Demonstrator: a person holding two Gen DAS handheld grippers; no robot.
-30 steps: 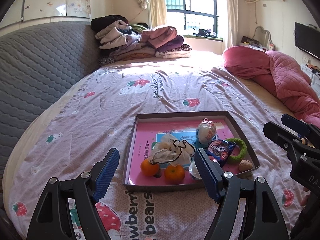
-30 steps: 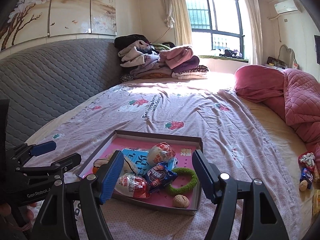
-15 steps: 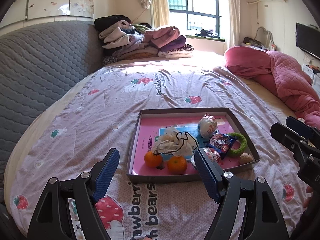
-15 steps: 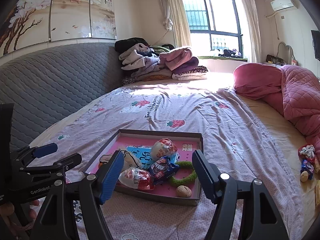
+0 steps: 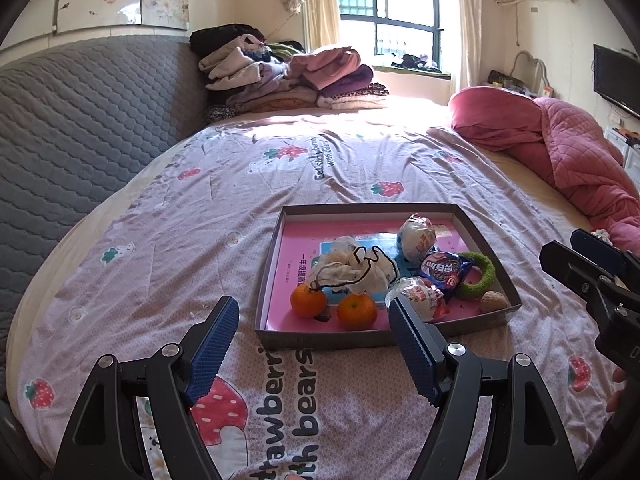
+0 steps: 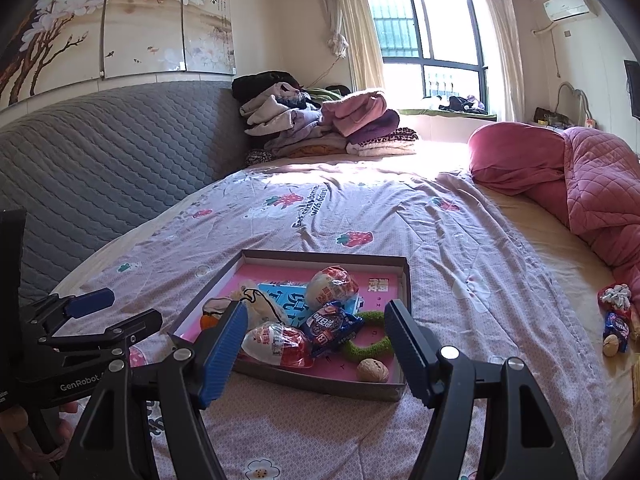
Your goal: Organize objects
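A shallow cardboard box (image 5: 276,240) (image 6: 402,264) with a pink floor lies on the bedspread. Inside it are two tangerines (image 5: 307,301), a white drawstring pouch (image 5: 352,266), two foil-wrapped eggs (image 5: 418,235) (image 6: 280,342), a blue snack packet (image 5: 444,272) (image 6: 330,326), a green ring (image 5: 478,276) (image 6: 370,346) and a walnut (image 5: 493,301) (image 6: 373,370). My left gripper (image 5: 312,342) hovers open just before the box's near edge. My right gripper (image 6: 312,346) is open too, near the box's right corner, holding nothing.
Loose items (image 6: 616,316) lie at the bed's right edge: a small doll, a blue packet and a walnut. A pink quilt (image 5: 560,152) is bunched at right, folded clothes (image 5: 288,76) are stacked at the far end, and a grey padded headboard (image 5: 80,120) runs along the left.
Both grippers have drawn back from the box, which now sits farther away in both views. Both stayed open and the box contents are unchanged.
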